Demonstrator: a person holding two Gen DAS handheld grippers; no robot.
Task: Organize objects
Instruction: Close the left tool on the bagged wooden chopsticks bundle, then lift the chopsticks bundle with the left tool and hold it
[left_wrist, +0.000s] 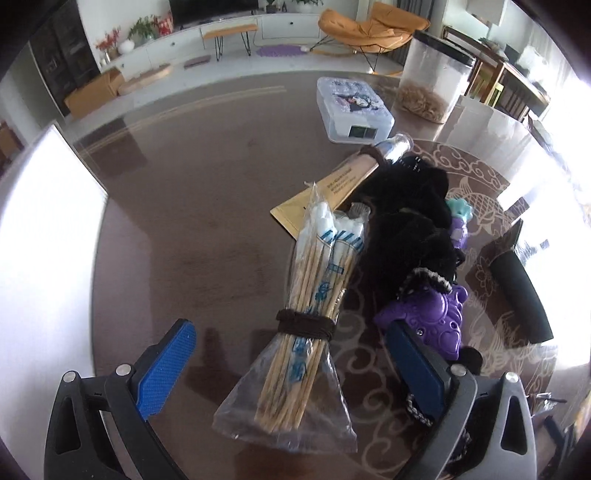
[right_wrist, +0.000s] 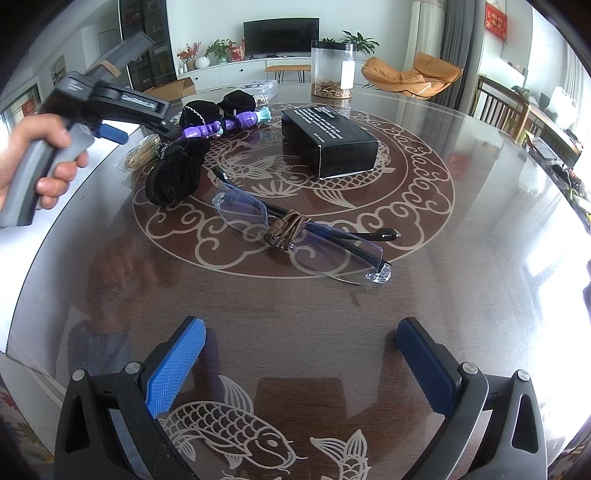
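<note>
Lying between the spread fingers of the left gripper, the swab bundle points its cotton tips away, long axis forward.

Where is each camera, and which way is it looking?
Left wrist: sits on the left gripper, looking along its open fingers at the bag of cotton swabs.
Right wrist: sits on the right gripper, looking across the table at the glasses; the person's left hand shows.
Both see: the purple toy and the clear jar.
</note>
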